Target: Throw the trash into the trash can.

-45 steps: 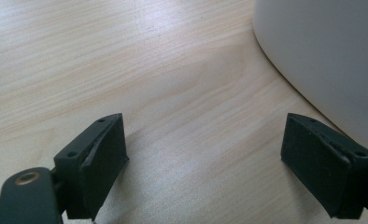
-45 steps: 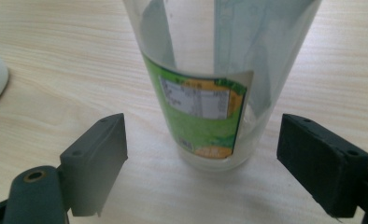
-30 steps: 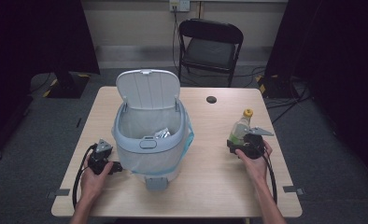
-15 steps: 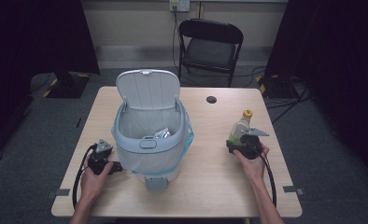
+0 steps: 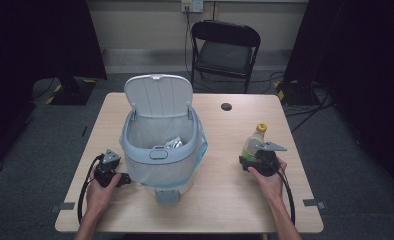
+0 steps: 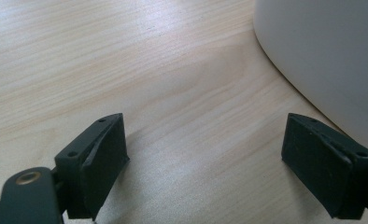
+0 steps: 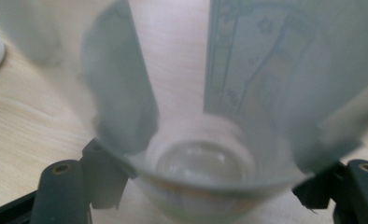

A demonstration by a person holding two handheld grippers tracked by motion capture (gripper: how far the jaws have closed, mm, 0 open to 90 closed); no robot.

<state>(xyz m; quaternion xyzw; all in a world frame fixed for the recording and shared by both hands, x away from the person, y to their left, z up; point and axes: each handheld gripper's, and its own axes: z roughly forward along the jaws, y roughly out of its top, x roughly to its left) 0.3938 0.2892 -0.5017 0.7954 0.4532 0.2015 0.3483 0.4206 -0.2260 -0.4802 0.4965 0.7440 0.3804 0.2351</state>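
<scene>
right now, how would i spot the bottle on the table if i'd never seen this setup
Start at the big white bin with its lid up, left of the middle of the wooden table. Look to the table's right side: the bottle sits between the jaws of the right hand-held gripper. It is clear plastic with a yellow cap.

One wooden table (image 5: pixel 220 200) carries one white pedal bin (image 5: pixel 160 150), lid up, near its centre — with one crumpled foil wrapper (image 5: pixel 174 143) inside. One clear plastic bottle (image 5: pixel 253 145) with a yellow cap lies at about 3 o'clock from the bin. Two grippers: the left gripper (image 6: pixel 205 158) at the bin's 8 o'clock, the right gripper (image 7: pixel 210 186) at the bottle. One black folding chair (image 5: pixel 225 47) stands at 12 o'clock — one small black disc (image 5: pixel 226 106) lies before it.
</scene>
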